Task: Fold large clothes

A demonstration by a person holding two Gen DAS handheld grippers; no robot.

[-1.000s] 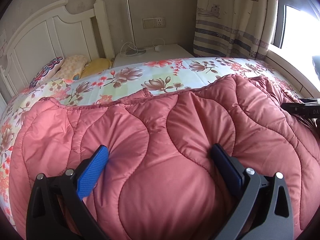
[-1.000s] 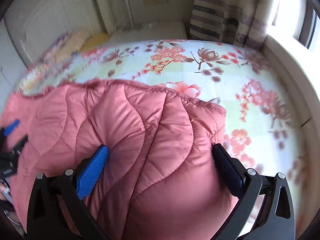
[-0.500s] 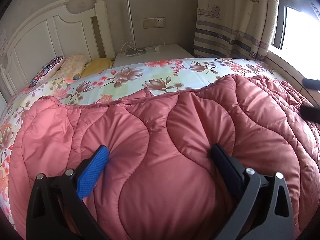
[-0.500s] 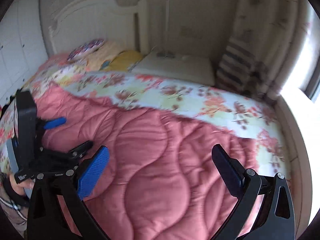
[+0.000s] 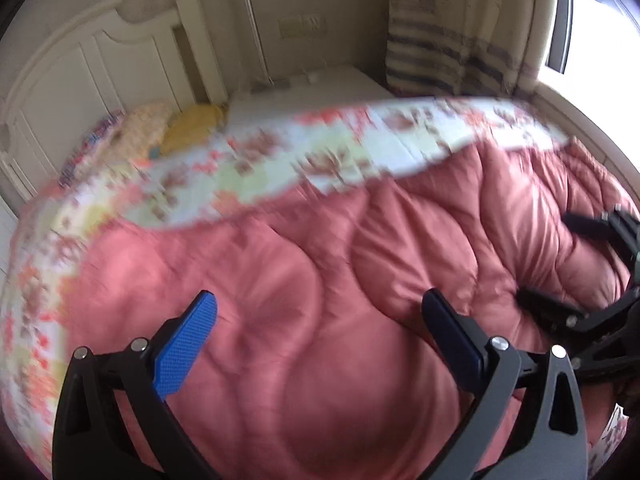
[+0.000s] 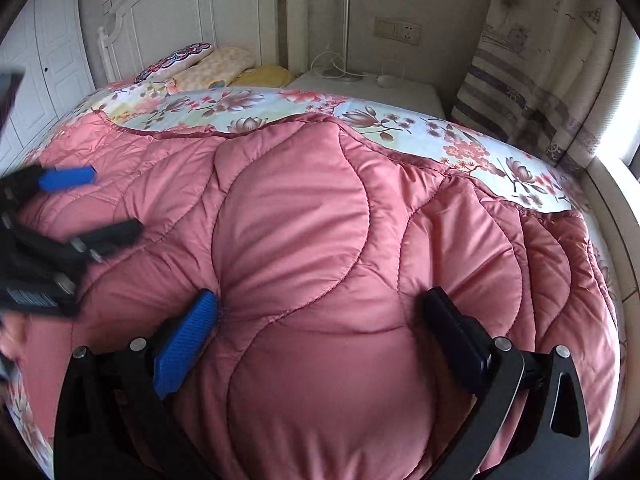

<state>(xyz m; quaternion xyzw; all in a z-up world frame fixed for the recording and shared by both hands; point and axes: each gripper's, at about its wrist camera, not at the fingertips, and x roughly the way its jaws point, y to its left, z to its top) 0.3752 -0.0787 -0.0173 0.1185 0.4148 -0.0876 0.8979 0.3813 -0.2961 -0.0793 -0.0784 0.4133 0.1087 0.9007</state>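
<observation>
1. the pink quilted coat (image 6: 304, 220) is spread across the floral bedsheet (image 6: 224, 106), filling the lower and middle frame;
2. the left gripper (image 5: 318, 320) is held wide open above the coat, nothing gripped;
3. the right gripper (image 6: 320, 312) is spread wide, with padding bulged between its fingers.

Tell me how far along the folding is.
Early. Done: the pink quilted garment lies spread on the floral bed. In hand: right gripper and left gripper both open, fabric bulging between the fingers. Left: no finished neat fold shows; nearly all folding remains.
</observation>
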